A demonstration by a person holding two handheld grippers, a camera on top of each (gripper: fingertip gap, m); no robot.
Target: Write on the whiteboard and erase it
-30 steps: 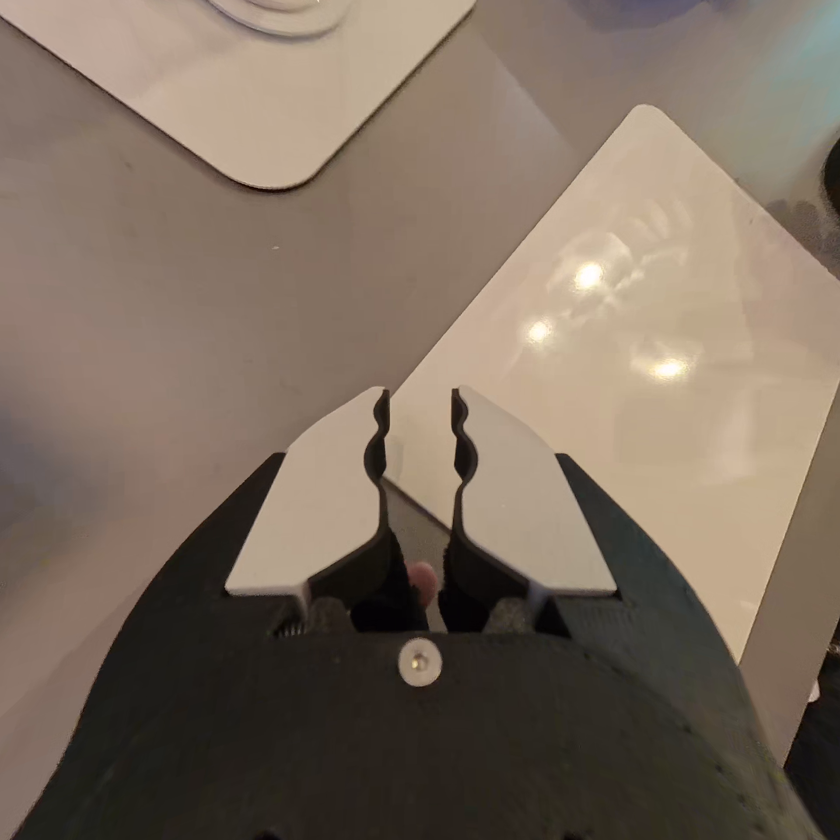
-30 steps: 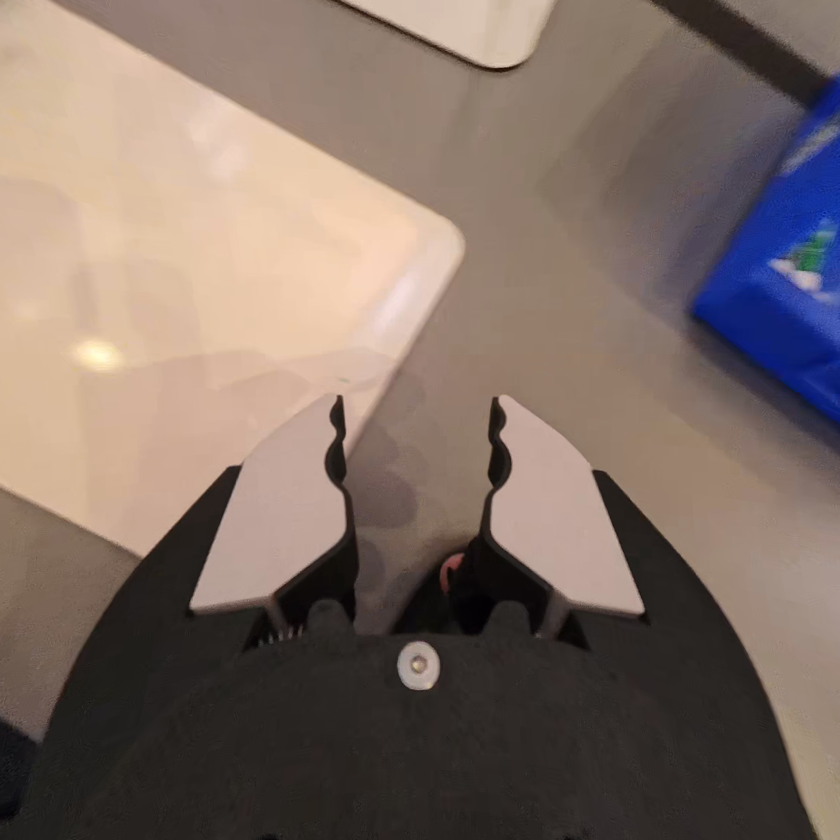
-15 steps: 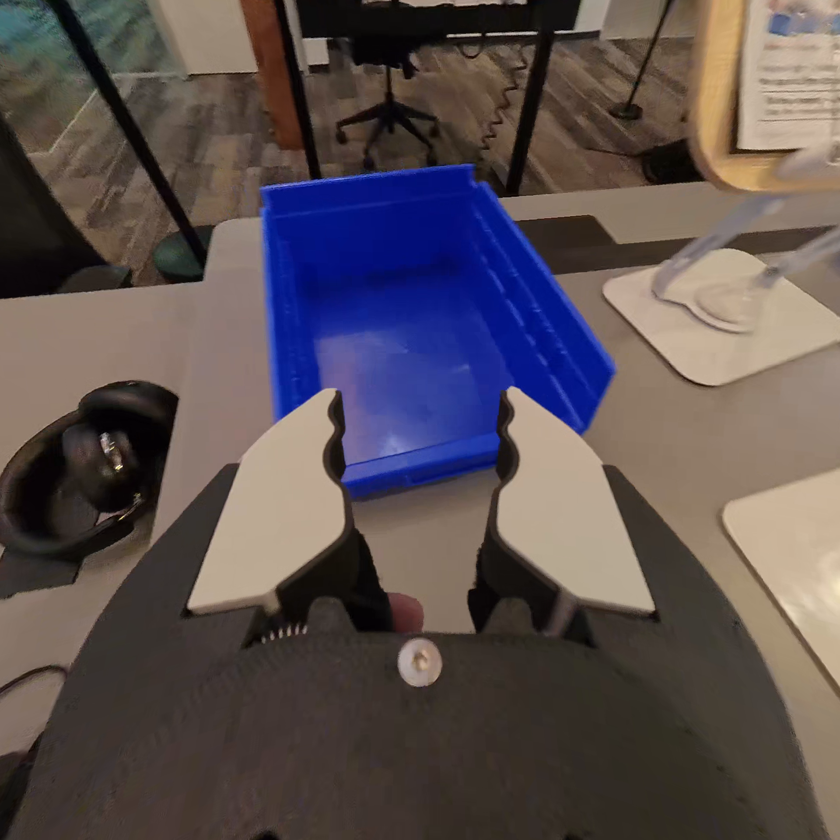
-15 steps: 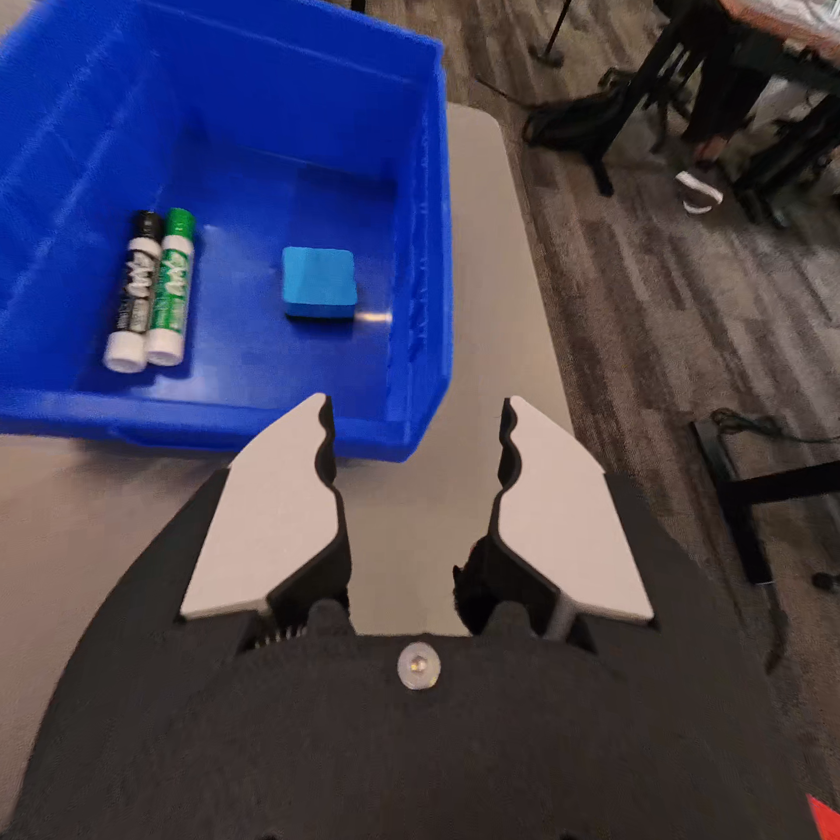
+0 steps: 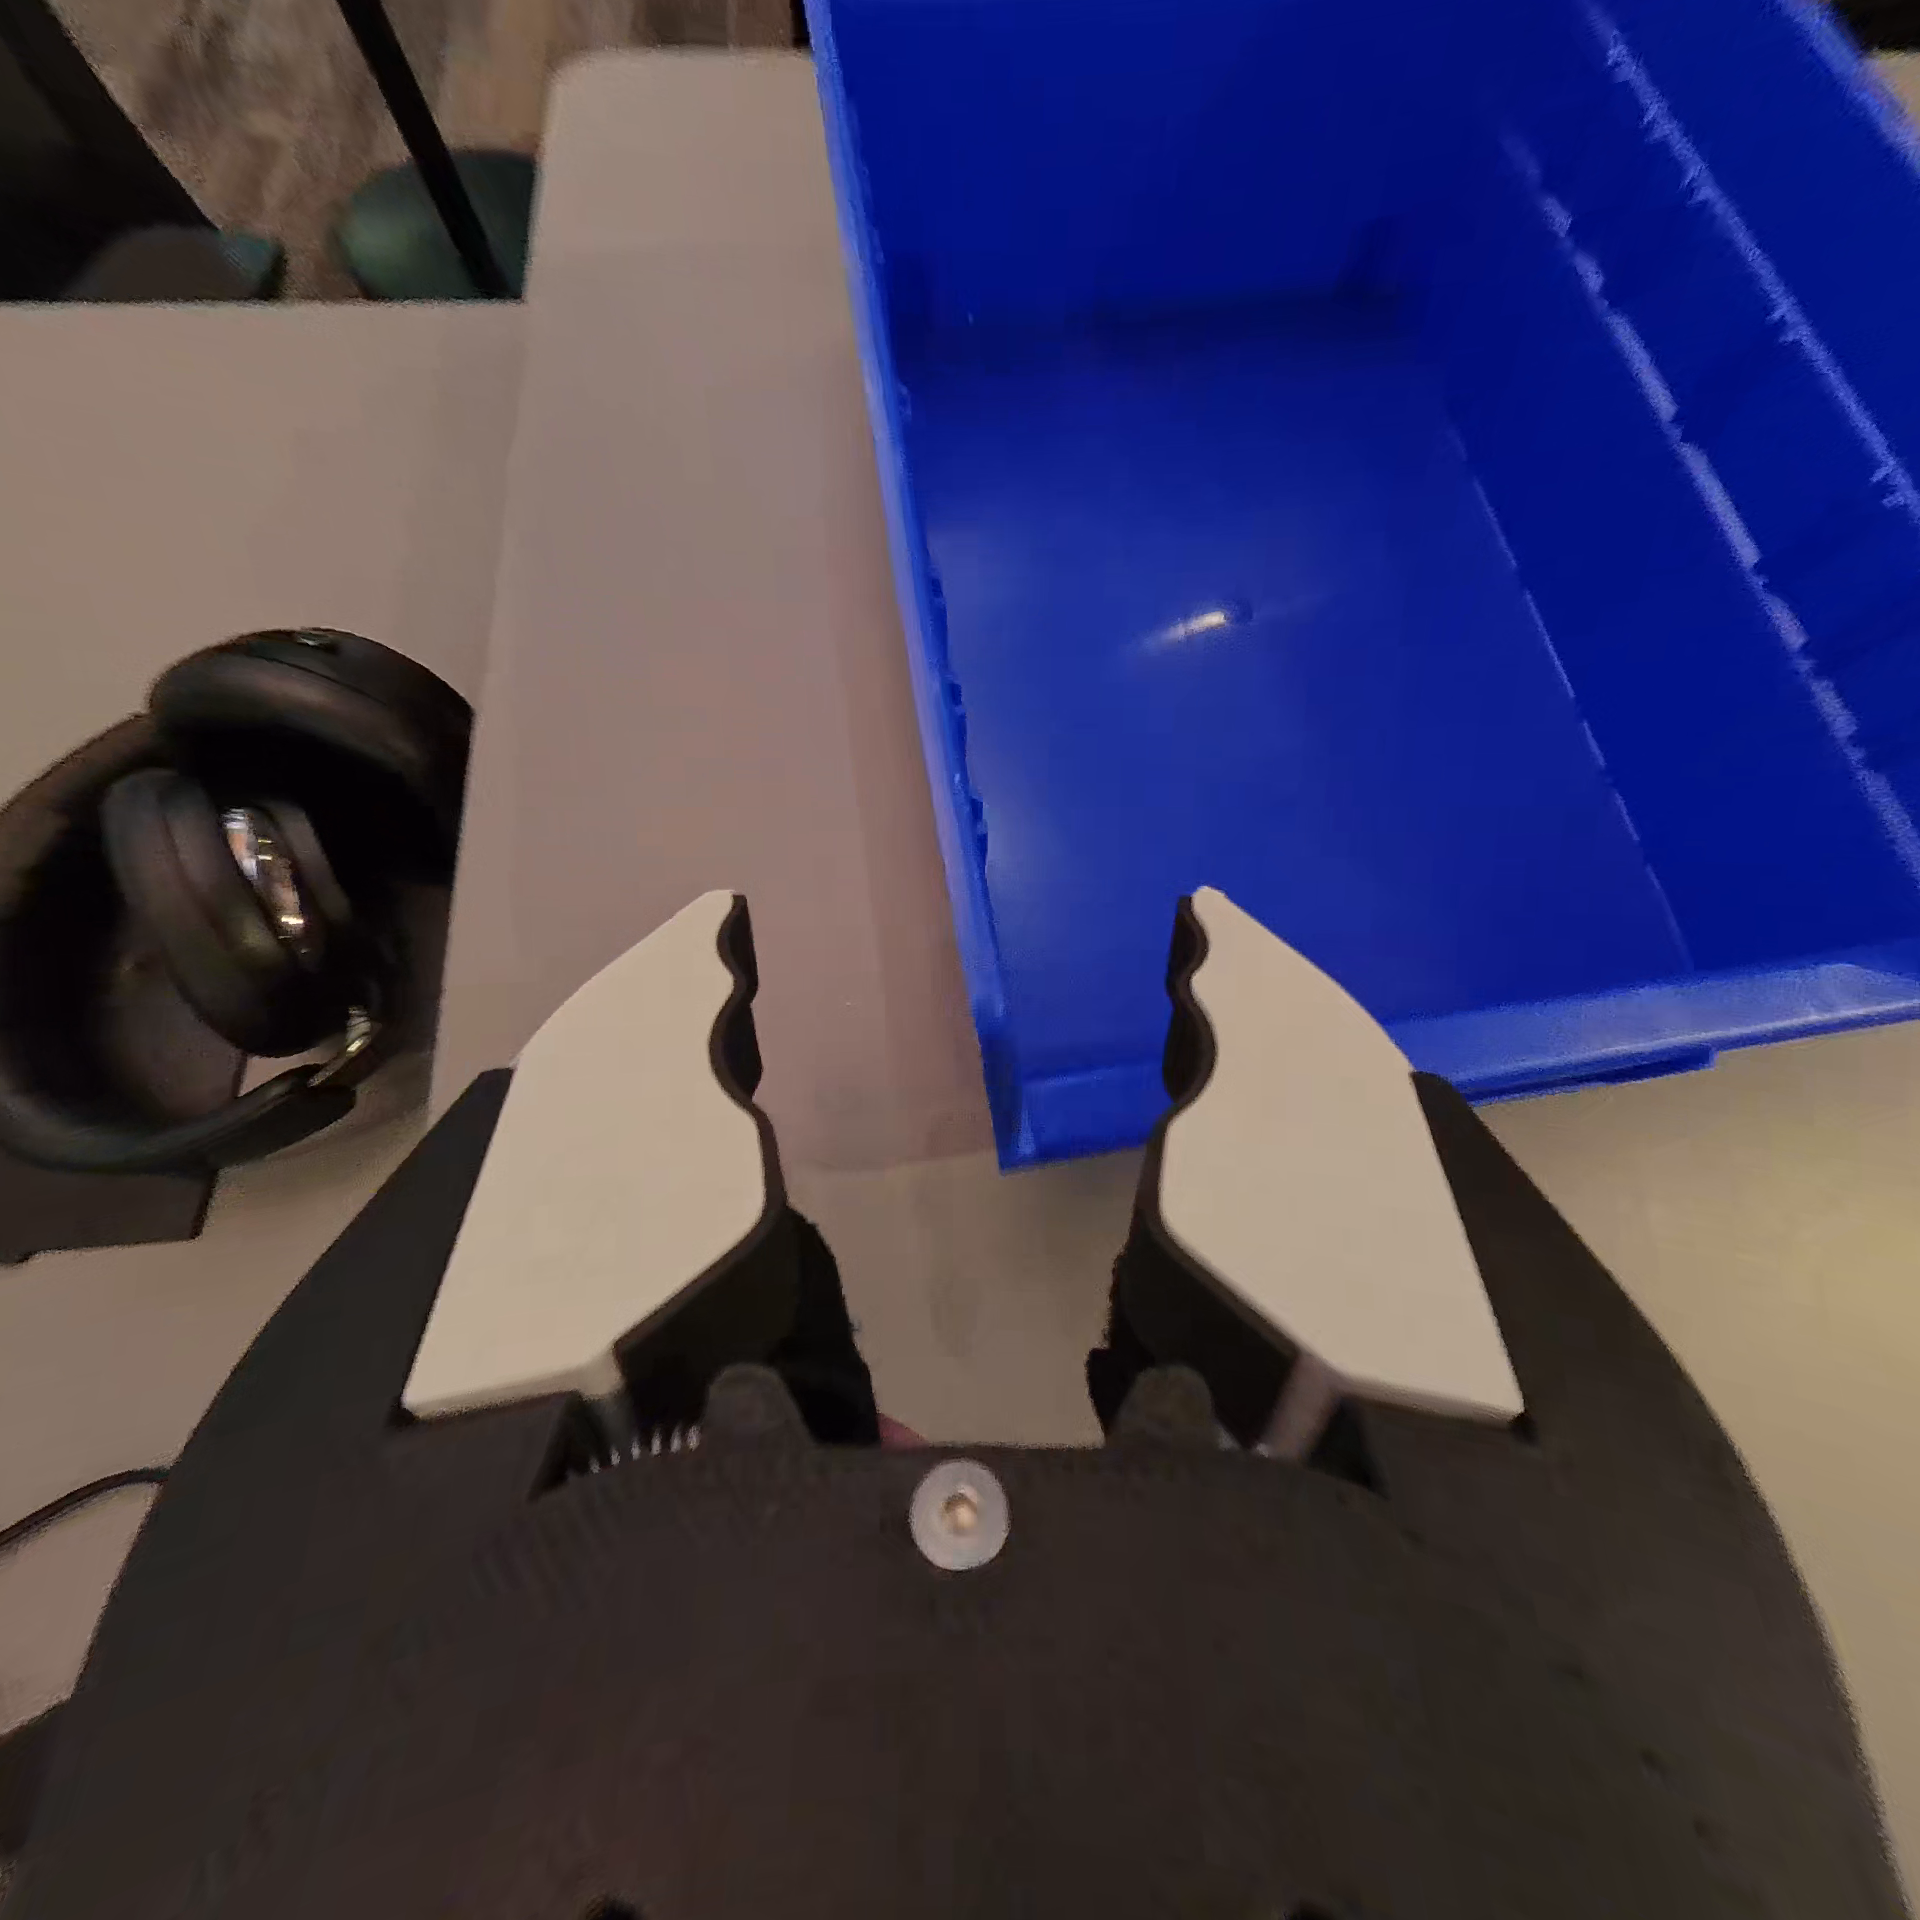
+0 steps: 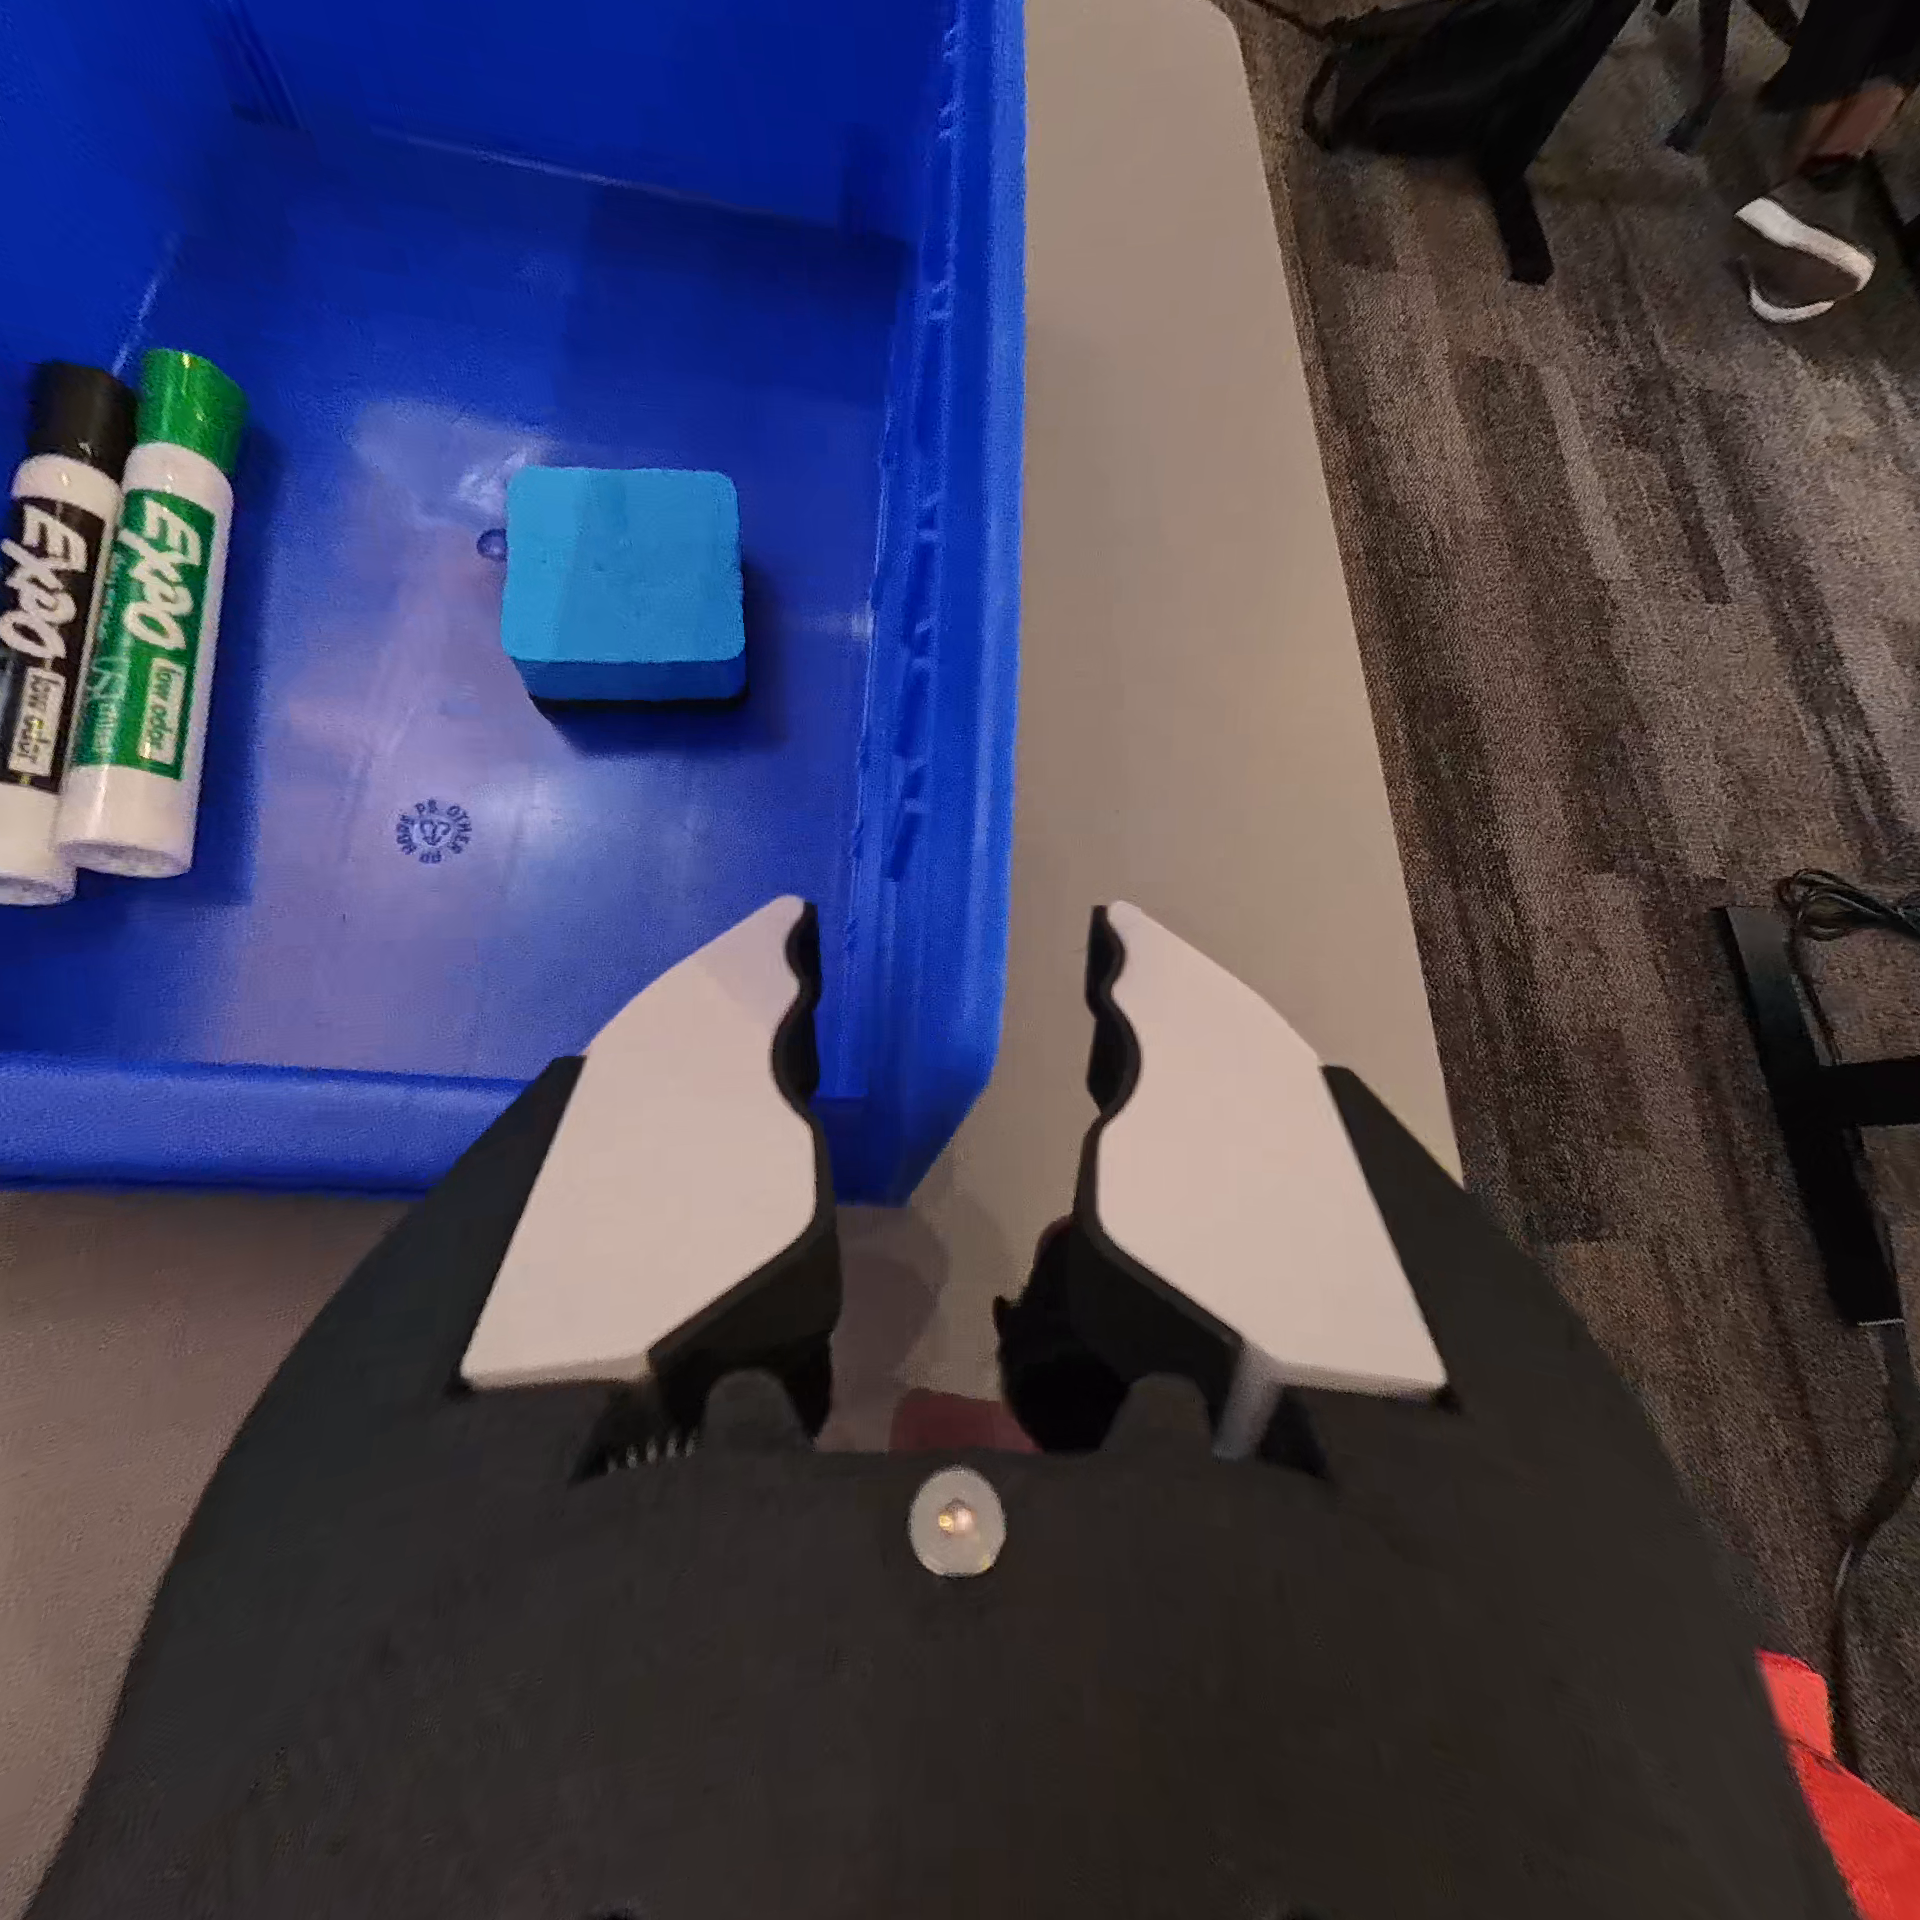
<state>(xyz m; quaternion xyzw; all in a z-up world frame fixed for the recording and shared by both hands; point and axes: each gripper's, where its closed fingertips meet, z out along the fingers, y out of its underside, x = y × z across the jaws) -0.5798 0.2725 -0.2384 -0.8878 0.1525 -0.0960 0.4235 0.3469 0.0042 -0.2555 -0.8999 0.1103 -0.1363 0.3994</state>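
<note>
Blue bin point(image 6: 935, 520) at desk point(image 6: 1143, 623) edge: two markers point(image 6: 145, 623), eraser point(image 6: 623, 582) contained; left tool point(image 5: 966, 904) and right tool point(image 6: 951, 914) both released, nothing grasped.

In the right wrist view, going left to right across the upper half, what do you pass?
Black-capped white marker → green-capped white marker → light blue square foam eraser → right wall of the blue plastic bin → grey tabletop strip → dark patterned carpet.
</note>
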